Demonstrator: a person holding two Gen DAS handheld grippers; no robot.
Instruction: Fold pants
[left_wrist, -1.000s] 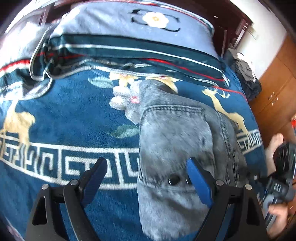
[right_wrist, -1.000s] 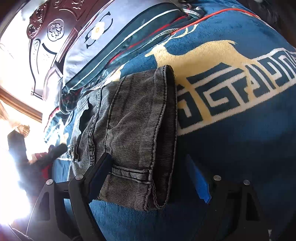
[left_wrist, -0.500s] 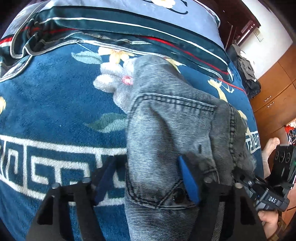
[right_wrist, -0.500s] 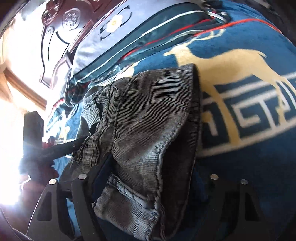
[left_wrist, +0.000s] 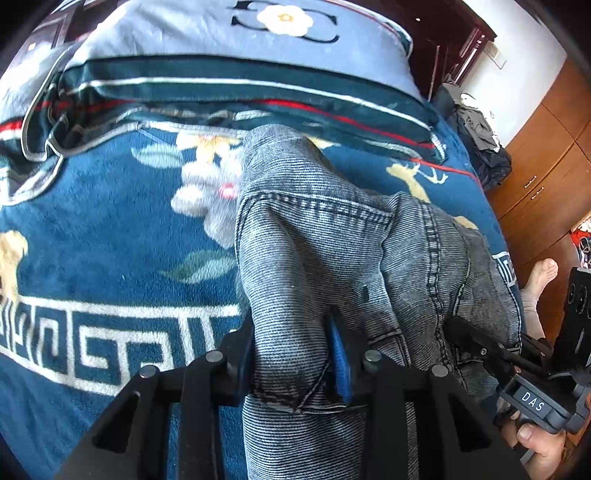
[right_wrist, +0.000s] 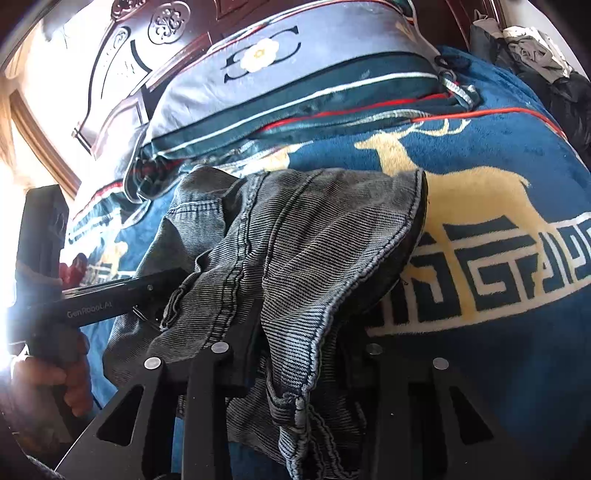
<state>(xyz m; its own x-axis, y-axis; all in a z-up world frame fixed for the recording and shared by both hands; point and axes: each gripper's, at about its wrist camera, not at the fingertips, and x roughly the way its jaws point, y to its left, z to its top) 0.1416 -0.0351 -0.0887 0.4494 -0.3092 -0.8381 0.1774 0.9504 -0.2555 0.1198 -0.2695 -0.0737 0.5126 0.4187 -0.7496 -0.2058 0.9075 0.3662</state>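
Basically both tools (left_wrist: 291, 358) (right_wrist: 299, 354) closing on grey pants (left_wrist: 332, 251) atop blue deer-print blanket (left_wrist: 110, 229), wood headboard (right_wrist: 122, 55) behind.

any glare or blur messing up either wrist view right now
Right wrist view: window light blows out the left edge, washing out the hand there; jeans stay sharp. Left wrist view: evenly lit, no glare, fisheye bending the blanket border, pillow slightly soft.
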